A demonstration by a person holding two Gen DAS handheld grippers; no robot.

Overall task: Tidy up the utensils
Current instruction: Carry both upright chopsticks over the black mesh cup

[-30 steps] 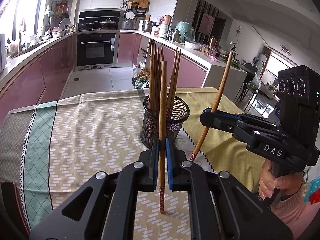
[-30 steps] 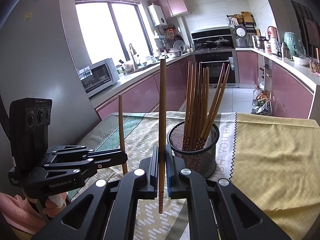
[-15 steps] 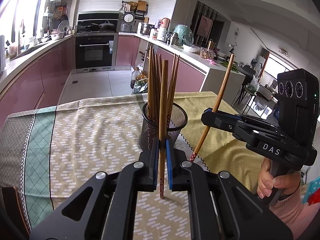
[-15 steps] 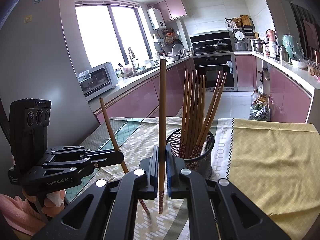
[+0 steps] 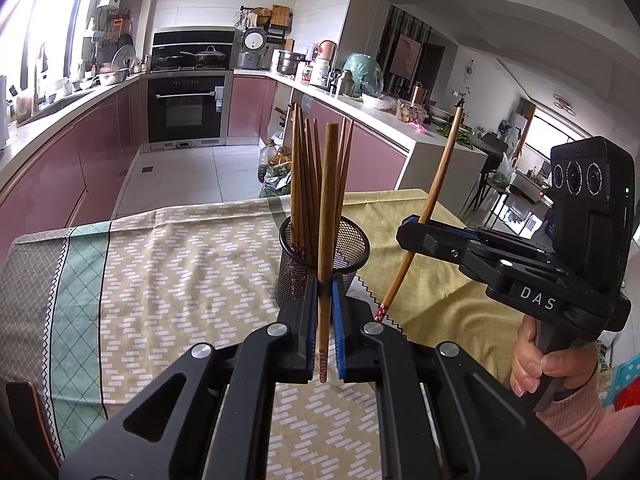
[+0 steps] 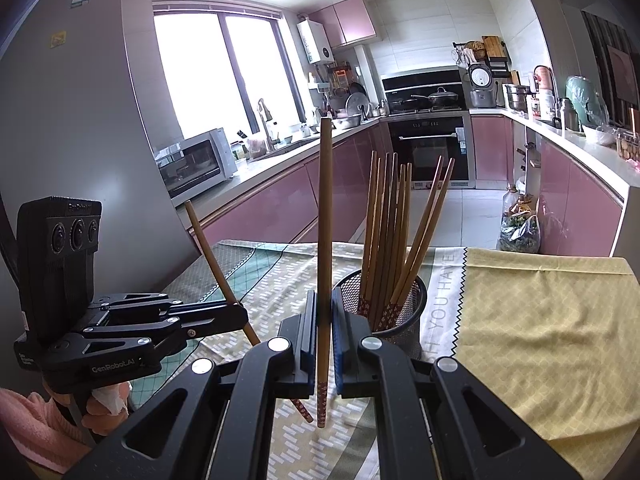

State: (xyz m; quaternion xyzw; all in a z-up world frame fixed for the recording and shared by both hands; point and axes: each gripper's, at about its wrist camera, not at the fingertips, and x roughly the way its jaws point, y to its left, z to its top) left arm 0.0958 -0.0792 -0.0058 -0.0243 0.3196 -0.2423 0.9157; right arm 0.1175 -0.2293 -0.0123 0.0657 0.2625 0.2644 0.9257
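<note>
I see the table (image 5: 180, 264), then the holder (image 5: 320, 260) packed with chopsticks. My left gripper (image 5: 325, 320) and right gripper (image 6: 324, 320) each pinch one chopstick. Risk: a tip catches the crowded rim, tipping the holder.

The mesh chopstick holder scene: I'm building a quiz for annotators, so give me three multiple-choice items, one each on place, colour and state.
1. Where does the black mesh holder stand?
A on the tablecloth
B on the counter
C on the floor

2. What colour are the cabinet fronts?
A white
B pink
C blue

3. What is the left gripper doing?
A open, empty
B clamping one chopstick
C holding a spoon

Answers: 1 A, it sits on the patterned cloth. 2 B, glossy pink doors. 3 B, its pads pinch a single stick; the right gripper does likewise.
</note>
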